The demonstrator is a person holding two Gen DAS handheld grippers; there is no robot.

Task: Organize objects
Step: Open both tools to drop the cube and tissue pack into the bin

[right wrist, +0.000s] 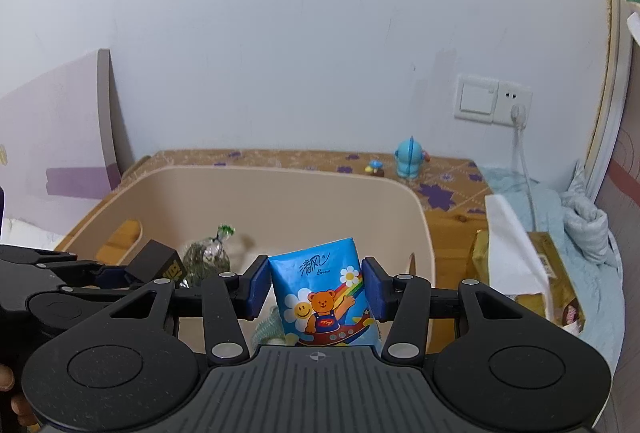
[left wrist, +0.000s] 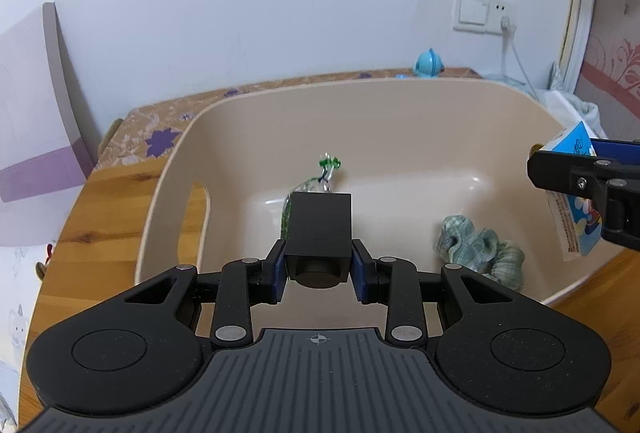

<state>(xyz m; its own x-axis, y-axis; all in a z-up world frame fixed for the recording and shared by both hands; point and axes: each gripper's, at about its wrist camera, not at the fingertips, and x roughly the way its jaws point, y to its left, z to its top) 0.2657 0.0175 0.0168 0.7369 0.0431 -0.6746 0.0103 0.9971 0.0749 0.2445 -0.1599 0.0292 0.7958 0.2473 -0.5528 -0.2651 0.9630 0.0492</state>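
Black box (left wrist: 320, 225) sits clamped in our left claw (left wrist: 320, 267) above the beige bin (left wrist: 400, 93); our right claw (right wrist: 318, 293) pinches a blue tissue pack (right wrist: 324, 293), lower edge hidden, over the bin's rim.

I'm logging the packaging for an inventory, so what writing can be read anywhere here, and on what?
"清风": on the blue tissue pack with a cartoon bear, held in the right tongs.
Small script below it: too blurred to read.
Gold character on the black box in the left tongs: unreadable.
Gold packet: print too small.
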